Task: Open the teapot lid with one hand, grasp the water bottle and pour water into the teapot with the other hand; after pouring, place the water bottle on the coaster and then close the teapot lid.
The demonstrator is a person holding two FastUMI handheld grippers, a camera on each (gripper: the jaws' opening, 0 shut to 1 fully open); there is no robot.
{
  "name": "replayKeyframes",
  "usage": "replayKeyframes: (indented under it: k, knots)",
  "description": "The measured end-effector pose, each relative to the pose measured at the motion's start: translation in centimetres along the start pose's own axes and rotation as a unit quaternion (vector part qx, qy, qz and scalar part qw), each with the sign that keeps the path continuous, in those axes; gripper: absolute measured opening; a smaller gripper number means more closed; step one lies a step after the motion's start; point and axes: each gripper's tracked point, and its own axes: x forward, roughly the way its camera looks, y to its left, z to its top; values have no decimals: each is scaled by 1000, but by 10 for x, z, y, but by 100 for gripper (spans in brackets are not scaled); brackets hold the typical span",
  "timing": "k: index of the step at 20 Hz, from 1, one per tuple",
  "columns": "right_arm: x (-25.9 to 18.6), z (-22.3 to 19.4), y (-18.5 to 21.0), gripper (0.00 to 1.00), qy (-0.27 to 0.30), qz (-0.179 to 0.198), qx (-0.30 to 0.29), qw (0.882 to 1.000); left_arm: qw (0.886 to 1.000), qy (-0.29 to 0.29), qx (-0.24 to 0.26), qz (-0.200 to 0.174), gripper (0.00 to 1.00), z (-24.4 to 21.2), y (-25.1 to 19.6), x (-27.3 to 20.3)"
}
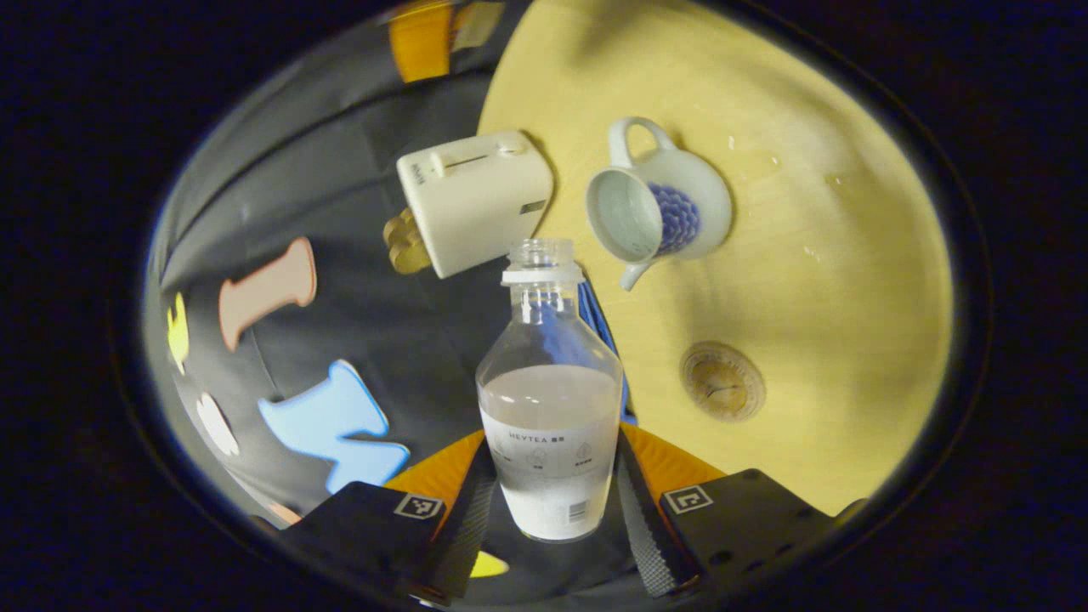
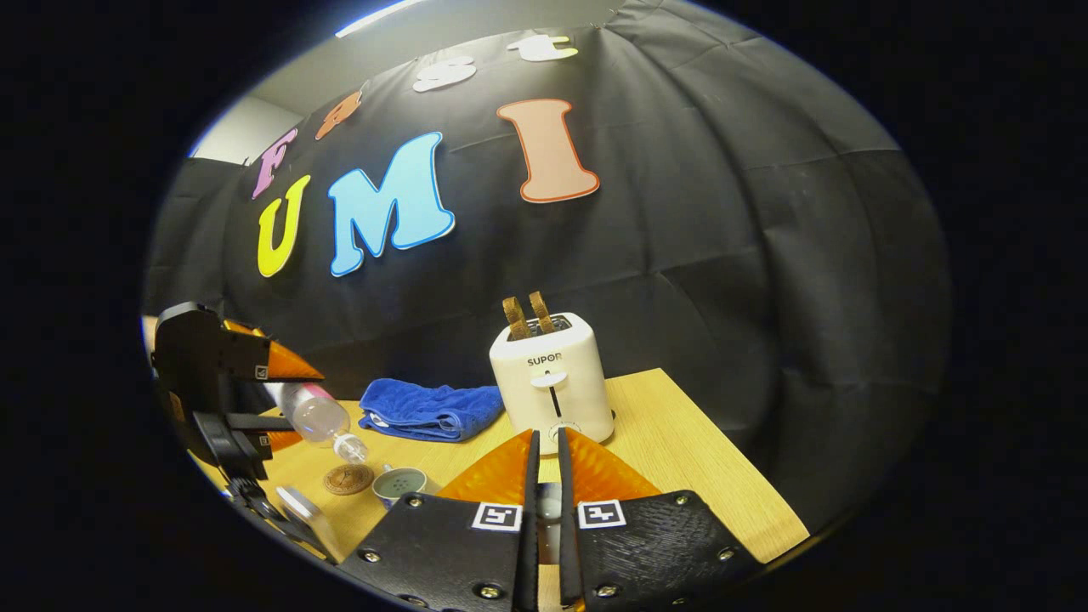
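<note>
Left tongs (image 1: 552,518) clamp the water bottle (image 1: 551,408), both fingers pressed on its sides, neck uncapped and aimed toward the open teapot (image 1: 659,200) at upper centre on the table (image 1: 833,280). Coaster (image 1: 722,381) lies right of the bottle. Right tongs (image 2: 544,510) at bottom centre are nearly closed on a small pale object, likely the lid; toaster (image 2: 552,387) just beyond, blue cloth (image 2: 429,410) to its left.

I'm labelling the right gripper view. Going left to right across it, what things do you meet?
Left gripper → water bottle → coaster → teapot → blue towel → toaster.
</note>
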Motion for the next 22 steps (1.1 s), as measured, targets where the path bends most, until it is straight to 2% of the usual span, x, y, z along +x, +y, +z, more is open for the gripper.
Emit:
replayKeyframes:
  k: [2,4,5,7,9,12,14,16,17,19,22]
  knots:
    - [2,-4,2,10,5,2,-6,1000,994,-12,-105,7,86,-10,-7,6]
    - [2,-4,6,10,6,5,-11,1000,978,-25,-209,11,86,-17,-15,16]
    - [1,-3,7,10,6,6,-12,1000,964,-34,-262,11,86,-14,-18,20]
    - [0,-2,12,10,1,11,-9,1000,929,-55,-366,16,86,-4,-22,25]
    - [0,-3,14,10,2,15,-11,1000,879,-79,-470,14,86,11,-31,30]
    - [-1,-4,19,10,6,24,-4,1000,784,-107,-611,9,85,29,-42,46]
    - [-2,-2,20,10,5,25,-4,1000,725,-118,-679,8,86,42,-43,53]
    - [-2,-2,18,10,2,23,-5,1000,683,-126,-719,25,84,52,-37,55]
    - [-2,-1,18,10,3,24,-5,1000,670,-133,-729,26,85,59,-33,54]
    - [0,-4,19,10,8,25,-2,1000,667,-133,-733,23,84,62,-35,56]
    - [1,-8,20,10,13,25,-5,1000,653,-141,-744,15,84,63,-39,71]
